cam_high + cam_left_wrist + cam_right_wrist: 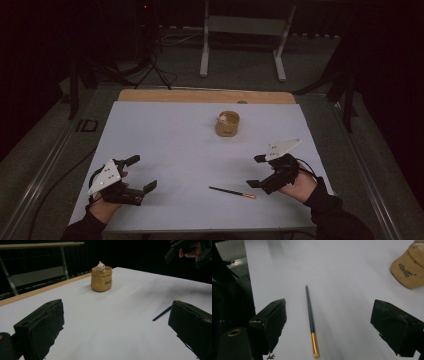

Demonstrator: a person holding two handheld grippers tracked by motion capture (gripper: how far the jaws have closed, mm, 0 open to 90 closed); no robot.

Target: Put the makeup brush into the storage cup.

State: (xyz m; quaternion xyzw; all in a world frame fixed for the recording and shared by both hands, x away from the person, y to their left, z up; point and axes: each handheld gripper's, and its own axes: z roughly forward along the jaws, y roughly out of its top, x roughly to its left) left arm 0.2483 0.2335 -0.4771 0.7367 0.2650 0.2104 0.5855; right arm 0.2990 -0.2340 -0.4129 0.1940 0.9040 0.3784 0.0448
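Left hand-held gripper [138, 173], lower left of high view: jaws spread wide, nothing between them, low over white worktop [165, 135]. Pencil [231, 191], lower centre: dark shaft, orange end, flat on worktop, just left of right hand-held gripper [256, 171]. Tan pot [227, 123], upper centre: upright, small figure inside. Right hand-held gripper, lower right: jaws wide, empty; pencil [311, 320] lies between them in right gripper view, untouched.

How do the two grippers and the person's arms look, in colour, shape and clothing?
Both the left gripper and the right gripper are black, with two blocky padded fingers. Each carries a grey three-cornered plate with small dark dots. A black cable trails from the right one. The sleeves are dark.
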